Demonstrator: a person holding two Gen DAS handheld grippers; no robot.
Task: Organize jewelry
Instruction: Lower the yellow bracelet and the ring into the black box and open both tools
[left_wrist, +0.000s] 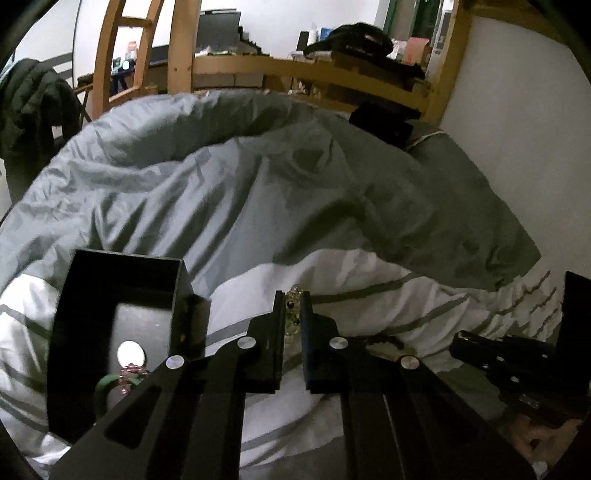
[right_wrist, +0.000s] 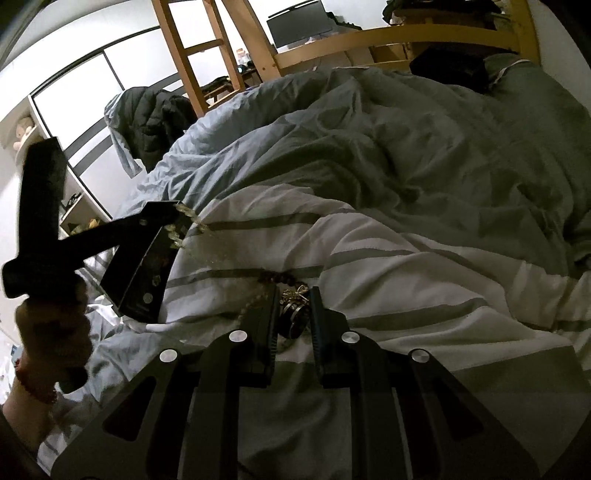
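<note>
A clear bead bracelet (left_wrist: 293, 308) is pinched in the narrow jaws of the left gripper (left_wrist: 293, 314), just beside the black box (left_wrist: 122, 280); dangling beads could snag on the box rim. The right gripper (right_wrist: 293, 314), jaws partly apart, hovers over rings (right_wrist: 293, 317) on the duvet (right_wrist: 406, 258), which could sink into folds.

Home bedroom, bed with rumpled grey-and-white striped duvet (right_wrist: 406, 206), wooden bed frame (right_wrist: 369, 40), wooden ladder (right_wrist: 192, 55), monitor (right_wrist: 295, 27) on desk, jacket (right_wrist: 155, 122) draped nearby

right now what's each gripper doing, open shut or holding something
Left gripper: shut on the clear bead bracelet, lifted off the duvet.
Right gripper: open, fingers either side of the jewelry pile, nothing gripped.
</note>
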